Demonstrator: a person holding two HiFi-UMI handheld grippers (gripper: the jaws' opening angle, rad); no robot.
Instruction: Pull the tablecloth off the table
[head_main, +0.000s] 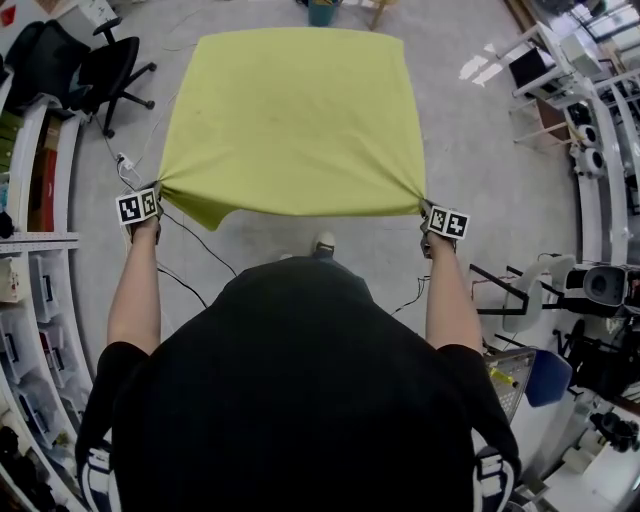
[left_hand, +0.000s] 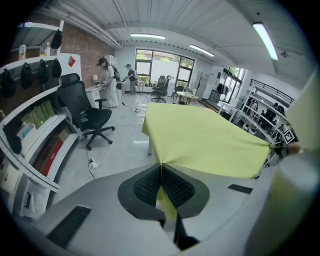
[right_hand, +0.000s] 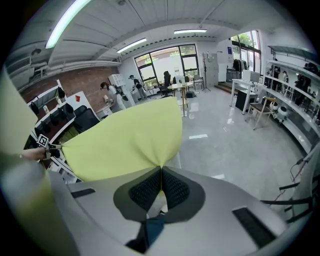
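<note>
Yellow-green tablecloth (head_main: 290, 120) over table (left_hand: 149, 148)

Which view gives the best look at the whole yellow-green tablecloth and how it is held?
Head view: the tablecloth shows whole from above, stretched between the left gripper and right gripper at its near corners. Each gripper view shows its own pinched corner up close, the rest foreshortened.

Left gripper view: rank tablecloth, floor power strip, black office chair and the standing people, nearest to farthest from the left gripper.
1. tablecloth, pinched in the left gripper.
2. power strip, low on the left.
3. black office chair, farther left, by the shelves.
4. standing people, far back by the windows.
</note>
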